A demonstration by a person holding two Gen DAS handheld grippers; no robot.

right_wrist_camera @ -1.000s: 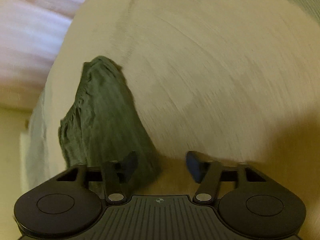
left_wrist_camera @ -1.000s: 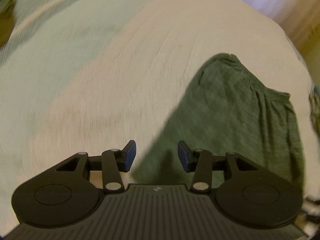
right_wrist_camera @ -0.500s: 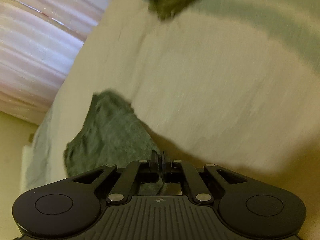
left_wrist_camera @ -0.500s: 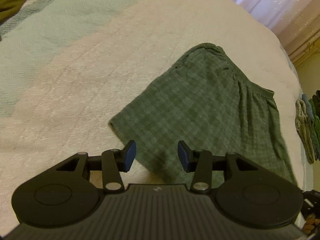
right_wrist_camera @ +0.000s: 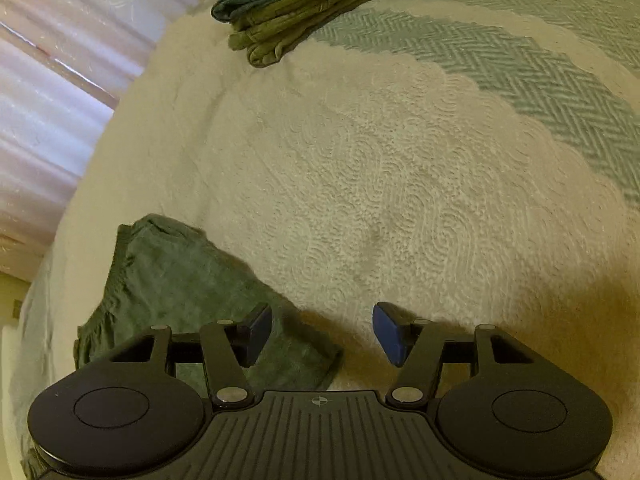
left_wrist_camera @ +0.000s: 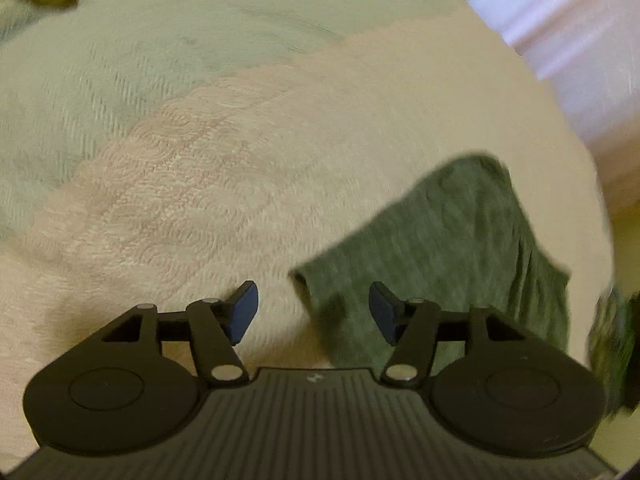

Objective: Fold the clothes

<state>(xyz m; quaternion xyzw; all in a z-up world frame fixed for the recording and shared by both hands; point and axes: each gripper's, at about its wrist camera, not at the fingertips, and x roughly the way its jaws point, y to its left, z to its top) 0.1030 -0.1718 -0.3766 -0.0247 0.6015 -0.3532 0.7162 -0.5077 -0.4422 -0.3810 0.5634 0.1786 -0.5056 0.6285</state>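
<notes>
Where half a second ago pressed together at the cloth's corner, right gripper (right_wrist_camera: 322, 330) now spread wide, blue pads (right_wrist_camera: 387, 334) apart and empty. Left gripper (left_wrist_camera: 314, 312) spread as before, likewise empty, though its view now blurred and swung, with the cloth pushed off to the right of frame.

Green garment (right_wrist_camera: 176, 280) lying flat on the white bedspread (right_wrist_camera: 392, 208), no longer lifted by any finger. Seen from the right wrist: low and left, one corner reaching just under the left pad, far gathered edge close to the bed's left border. Seen from the left wrist: same garment (left_wrist_camera: 452, 256) lower right, near corner between the two pads, right edge close to the drop-off of the bed.

Wide bare quilt ahead of and to the right of the right gripper, broad room for moving. Stack of folded clothes (right_wrist_camera: 304, 4) at the far end, well apart from the garment. Pale curtain (right_wrist_camera: 60, 92) beyond the bed's left edge; little margin on that side.
</notes>
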